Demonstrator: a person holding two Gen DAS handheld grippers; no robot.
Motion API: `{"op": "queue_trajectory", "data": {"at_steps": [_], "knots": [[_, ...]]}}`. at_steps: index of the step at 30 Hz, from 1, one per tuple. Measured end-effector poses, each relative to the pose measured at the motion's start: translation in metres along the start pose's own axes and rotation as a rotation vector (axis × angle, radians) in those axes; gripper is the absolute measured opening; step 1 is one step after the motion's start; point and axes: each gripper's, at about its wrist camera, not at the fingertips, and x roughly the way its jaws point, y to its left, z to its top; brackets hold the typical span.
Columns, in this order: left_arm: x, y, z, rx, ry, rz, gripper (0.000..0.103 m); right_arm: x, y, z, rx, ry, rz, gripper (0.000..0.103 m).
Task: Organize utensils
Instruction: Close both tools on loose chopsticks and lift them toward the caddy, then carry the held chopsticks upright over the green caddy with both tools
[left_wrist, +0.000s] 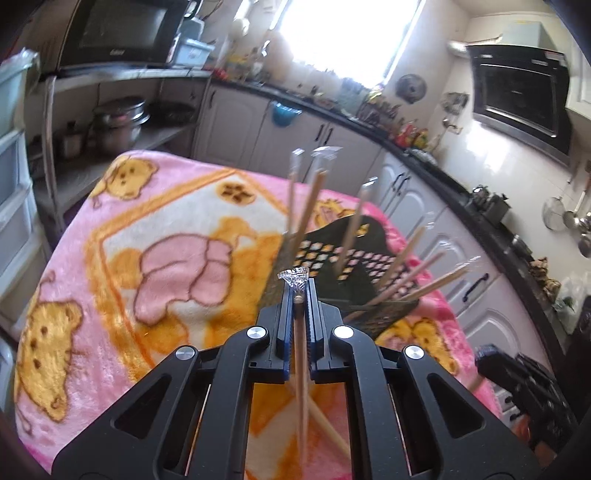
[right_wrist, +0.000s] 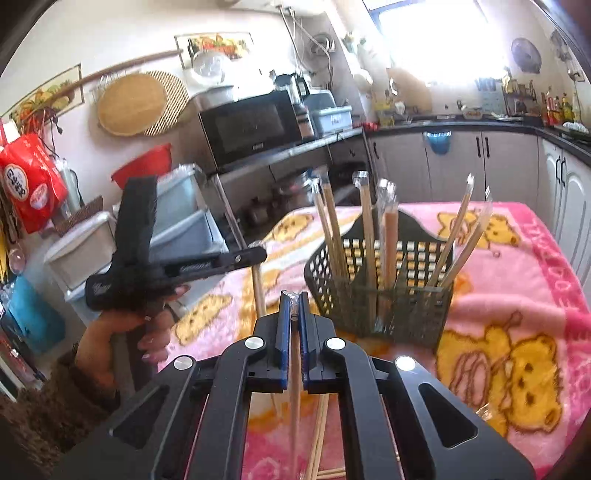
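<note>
The left hand-held gripper (left_wrist: 298, 291) is clenched on a wrapped chopstick pair (left_wrist: 300, 369), held upright between its blue pads. The right hand-held gripper (right_wrist: 293, 301) likewise grips a wrapped chopstick pair (right_wrist: 294, 369). Just beyond stands the dark mesh basket (right_wrist: 384, 295), holding more wrapped chopsticks (right_wrist: 367, 229) leaning upright. It rests on the bench, covered by a pink bear blanket (right_wrist: 517, 295).

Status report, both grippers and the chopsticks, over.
Left gripper shut on chopstick. Right gripper shut on another. Basket ahead, several already in. Nothing in the way.
</note>
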Motion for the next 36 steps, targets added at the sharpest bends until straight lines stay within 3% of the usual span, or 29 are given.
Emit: {"op": "queue_trajectory", "data": {"at_steps": [11, 20, 36], "knots": [[-0.037, -0.051, 0.012, 0.094, -0.106, -0.079, 0.003, -0.043, -0.018, 0.02, 0.003, -0.132, -0.061, 0.005], [-0.042, -0.088, 0.023, 0.171, -0.139, -0.112, 0.003, -0.061, -0.035, 0.034, 0.01, -0.2, -0.112, 0.005], [-0.049, -0.109, 0.06, 0.21, -0.244, -0.096, 0.003, -0.061, -0.038, 0.085, -0.054, -0.309, -0.177, 0.005]]}}
